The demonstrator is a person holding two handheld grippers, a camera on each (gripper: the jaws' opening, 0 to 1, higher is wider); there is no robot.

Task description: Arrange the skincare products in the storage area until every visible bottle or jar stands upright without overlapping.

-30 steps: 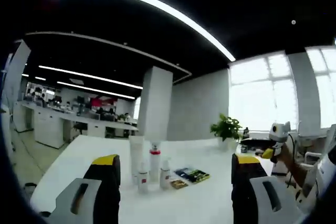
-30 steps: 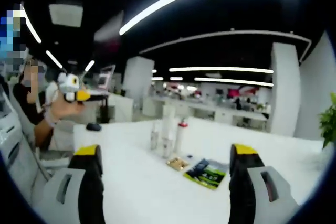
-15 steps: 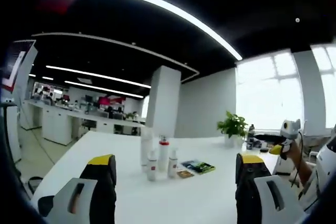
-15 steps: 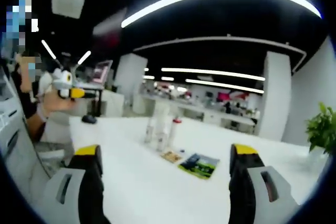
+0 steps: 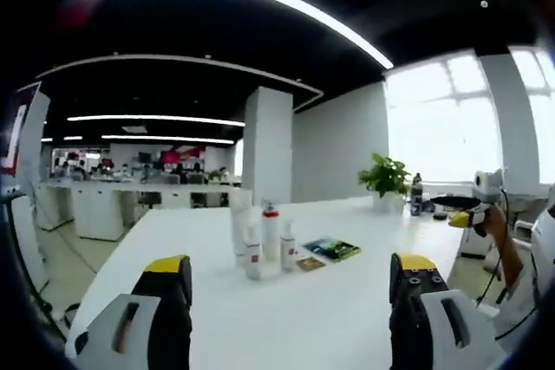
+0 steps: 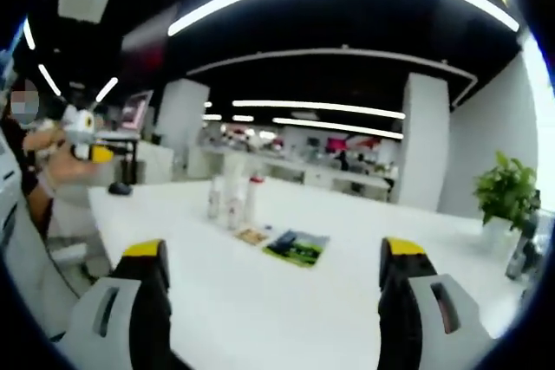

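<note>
A cluster of skincare bottles stands upright mid-table: a tall white tube (image 5: 238, 225), a red-capped bottle (image 5: 270, 233), a small red-labelled bottle (image 5: 251, 261) and a small white bottle (image 5: 287, 249). In the right gripper view the same cluster (image 6: 230, 202) is far off to the left. My left gripper (image 5: 290, 288) is open and holds nothing, well short of the bottles. My right gripper (image 6: 276, 282) is open too, above bare table. A hand holds the right gripper (image 5: 479, 204) up at the table's right end, and the left gripper (image 6: 82, 133) shows raised at far left.
A dark green sachet (image 5: 330, 249) and a small brown sachet (image 5: 308, 263) lie flat beside the bottles on the white table (image 5: 286, 327). A potted plant (image 6: 507, 198) and a dark bottle (image 6: 526, 253) stand at the far right end. A mouse (image 6: 120, 188) lies at the left.
Both cameras have swung: the bottles sit lower in the left gripper view and further left in the right gripper view. The bottles and sachets themselves have not moved. Both grippers stay open.
</note>
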